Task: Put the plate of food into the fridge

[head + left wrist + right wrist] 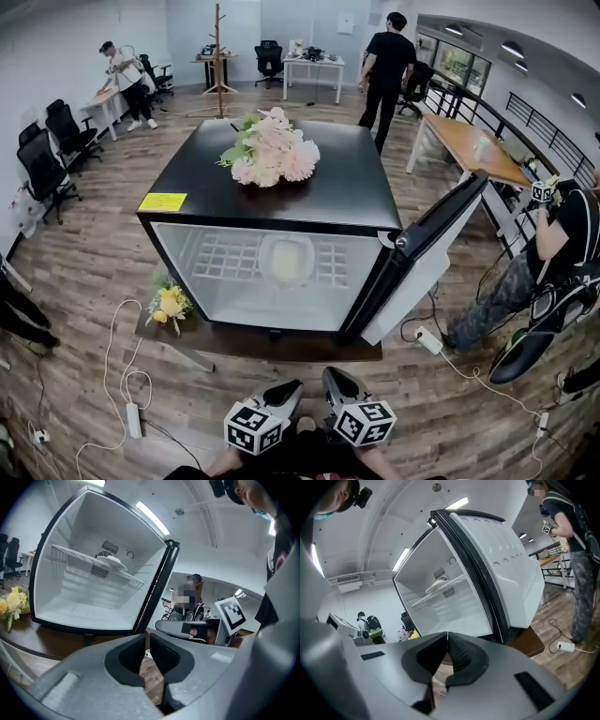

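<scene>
— Where is the plate (286, 260)?

— Inside the fridge (272, 187), on the wire shelf (220, 262), about the middle of it. The door (427, 258) stands swung wide at the right.

— How does it look?

— White and shallow, roundish to oval from the head view, a thin pale disc seen from the gripper views. It blends with the white walls around it. What lies on it I cannot make out; it is too small and washed out.

— And the grippers?

— Both are low in front of the fridge, well apart from the plate. The left gripper (146, 637) has its fingers (124, 660) nearly together, a narrow slit between the tips and nothing in it. The right gripper (447, 634) has its fingers (461, 656) closed tip to tip, empty.

— What else is around?

— The fridge sits on a low dark bench (281, 345). Pink and white flowers (272, 150) lie on its black top, and yellow flowers (169, 305) rest on the bench at its left corner.
</scene>
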The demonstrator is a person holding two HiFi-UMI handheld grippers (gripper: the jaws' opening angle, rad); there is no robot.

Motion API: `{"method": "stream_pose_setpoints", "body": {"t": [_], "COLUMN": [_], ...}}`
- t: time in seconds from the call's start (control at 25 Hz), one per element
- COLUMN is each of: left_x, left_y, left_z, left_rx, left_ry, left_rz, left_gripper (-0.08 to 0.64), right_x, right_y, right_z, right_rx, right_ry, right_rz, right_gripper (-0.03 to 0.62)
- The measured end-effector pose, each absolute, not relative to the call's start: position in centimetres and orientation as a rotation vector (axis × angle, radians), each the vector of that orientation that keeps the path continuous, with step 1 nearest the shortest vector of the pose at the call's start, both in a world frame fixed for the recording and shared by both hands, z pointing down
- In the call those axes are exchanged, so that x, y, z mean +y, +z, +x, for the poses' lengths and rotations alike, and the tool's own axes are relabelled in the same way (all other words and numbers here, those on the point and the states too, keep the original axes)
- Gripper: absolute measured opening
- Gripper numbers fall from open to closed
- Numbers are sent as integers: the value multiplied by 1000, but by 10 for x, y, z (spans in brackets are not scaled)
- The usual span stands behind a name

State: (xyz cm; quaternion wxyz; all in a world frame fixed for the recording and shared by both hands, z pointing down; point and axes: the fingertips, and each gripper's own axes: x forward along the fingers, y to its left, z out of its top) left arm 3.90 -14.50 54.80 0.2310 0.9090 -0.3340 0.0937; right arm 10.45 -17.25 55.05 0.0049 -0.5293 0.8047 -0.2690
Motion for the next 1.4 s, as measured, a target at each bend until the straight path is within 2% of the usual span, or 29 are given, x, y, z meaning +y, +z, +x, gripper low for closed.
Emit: {"method": "stream_pose_setpoints", "body": {"t": [0.36,1.4], "left_x": [-146,-151], "left_y": [548,554], "left_z": [36,24], "left_rx": [-948,-976], "left_ry": [238,259], "left_rz": [2513,2553], "left_gripper": [9,9], "right_x": [-173,-171], "right_y": [552,571], "right_z": [99,101], "right_rx": [2521,2512], "right_ry": [-835,-872], "right_rz": [-1678,-1780], "right_gripper": [9,8]}}
